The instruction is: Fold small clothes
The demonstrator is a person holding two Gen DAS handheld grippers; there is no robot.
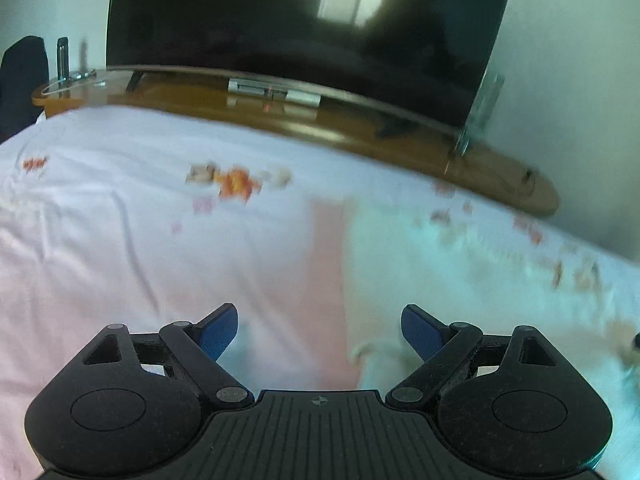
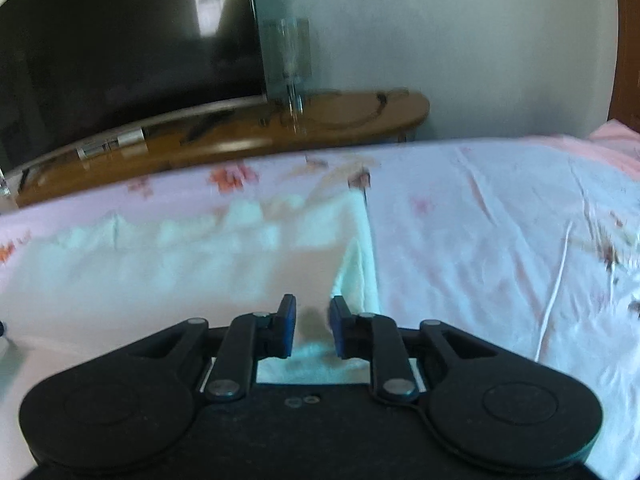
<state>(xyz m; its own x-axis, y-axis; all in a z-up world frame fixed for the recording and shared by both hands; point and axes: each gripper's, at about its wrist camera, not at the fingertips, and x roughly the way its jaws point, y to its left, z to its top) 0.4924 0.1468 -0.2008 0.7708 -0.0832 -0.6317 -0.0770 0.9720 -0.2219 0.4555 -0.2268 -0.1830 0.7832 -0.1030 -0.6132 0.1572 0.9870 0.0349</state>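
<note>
A small pale mint-white garment [image 1: 460, 264] lies flat on the pink floral bedsheet [image 1: 120, 240], to the right in the left wrist view. My left gripper [image 1: 320, 330] is wide open and empty, hovering over the garment's left edge. In the right wrist view the garment [image 2: 180, 256] spreads to the left, with its right edge [image 2: 360, 264] running up from the fingers. My right gripper [image 2: 312, 326] has its jaws narrowly apart over the garment's near right corner; the view is blurred and I cannot see cloth pinched between the pads.
A wooden TV bench [image 1: 360, 128] with a large dark television [image 1: 300, 20] stands just beyond the bed. A glass [image 2: 290, 64] stands on the bench's right end. The bedsheet [image 2: 500, 240] extends to the right. A dark chair [image 1: 20, 80] is at far left.
</note>
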